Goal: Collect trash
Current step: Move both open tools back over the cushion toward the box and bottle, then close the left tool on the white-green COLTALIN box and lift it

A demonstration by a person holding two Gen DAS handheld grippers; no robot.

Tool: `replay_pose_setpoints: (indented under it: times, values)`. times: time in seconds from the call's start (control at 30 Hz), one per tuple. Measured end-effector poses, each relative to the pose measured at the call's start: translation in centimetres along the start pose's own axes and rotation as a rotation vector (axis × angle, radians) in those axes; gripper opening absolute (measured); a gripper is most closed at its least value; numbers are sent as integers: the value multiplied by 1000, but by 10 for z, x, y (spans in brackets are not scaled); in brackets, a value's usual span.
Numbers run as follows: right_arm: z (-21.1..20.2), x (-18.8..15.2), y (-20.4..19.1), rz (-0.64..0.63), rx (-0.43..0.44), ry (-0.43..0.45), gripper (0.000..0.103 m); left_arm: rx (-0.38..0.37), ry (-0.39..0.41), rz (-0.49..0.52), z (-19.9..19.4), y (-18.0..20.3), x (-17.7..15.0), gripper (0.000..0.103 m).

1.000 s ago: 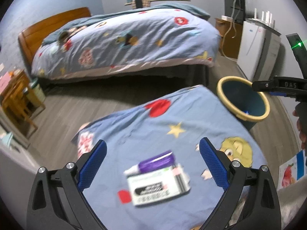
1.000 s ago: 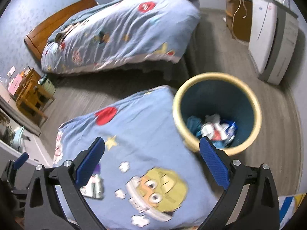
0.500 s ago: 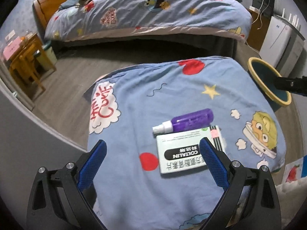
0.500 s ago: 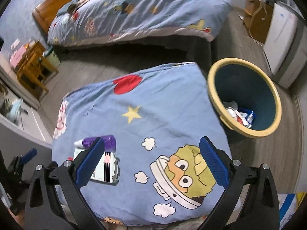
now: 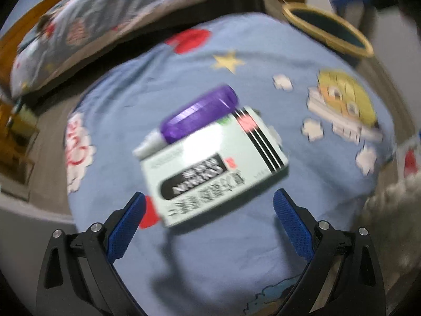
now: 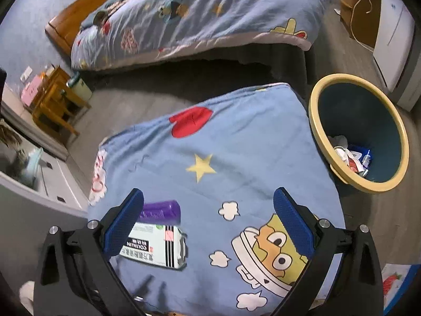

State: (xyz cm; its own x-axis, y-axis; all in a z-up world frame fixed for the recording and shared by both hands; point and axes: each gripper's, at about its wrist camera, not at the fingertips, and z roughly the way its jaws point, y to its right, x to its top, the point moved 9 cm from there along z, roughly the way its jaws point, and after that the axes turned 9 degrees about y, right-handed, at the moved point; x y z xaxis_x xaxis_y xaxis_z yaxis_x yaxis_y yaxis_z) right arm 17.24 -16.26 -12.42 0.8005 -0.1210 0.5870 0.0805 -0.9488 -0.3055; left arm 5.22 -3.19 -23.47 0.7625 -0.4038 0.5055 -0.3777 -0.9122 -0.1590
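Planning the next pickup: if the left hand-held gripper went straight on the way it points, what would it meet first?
Probably the white medicine box, lying between the open left hand-held gripper fingers' line, with the purple bottle just beyond it; blur leaves depth unclear.

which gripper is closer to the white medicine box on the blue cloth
Left. The left gripper hangs open right over the medicine box; the right gripper is off to the box's right, also open.
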Motion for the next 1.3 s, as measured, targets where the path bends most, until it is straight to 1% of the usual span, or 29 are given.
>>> replay_pose_setpoints:
  times: [0.07, 0.17, 0.3, 0.57, 0.73, 0.8, 1.0, 1.1, 1.17, 1.3]
  values:
    - [0, 6, 4, 13, 7, 5, 97, 26, -17, 61, 10, 5, -1, 96]
    - [1, 12, 11, 36, 18, 6, 97, 26, -16, 92, 19, 7, 5, 96]
    - [2, 20, 15, 51, 35, 10, 97, -9, -18, 117, 32, 8, 15, 96]
    - [6, 29, 20, 62, 52, 12, 97, -69, 11, 175, 47, 16, 34, 96]
    - [10, 31, 18, 61, 57, 5, 97, -88, 15, 169, 49, 17, 38, 98]
    - [11, 30, 16, 55, 62, 2, 97, -77, 8, 162, 46, 18, 34, 97]
    - [14, 30, 10, 55, 74, -2, 97, -80, 11, 110, 35, 25, 27, 97]
    - [14, 28, 6, 38, 78, -6, 97, -61, 16, 144, 38, 26, 28, 97]
    - [13, 28, 7, 34, 76, -5, 97, -56, 25, 157, 42, 25, 32, 97]
    - [10, 29, 13, 50, 70, 3, 97, -70, 31, 127, 46, 18, 42, 98]
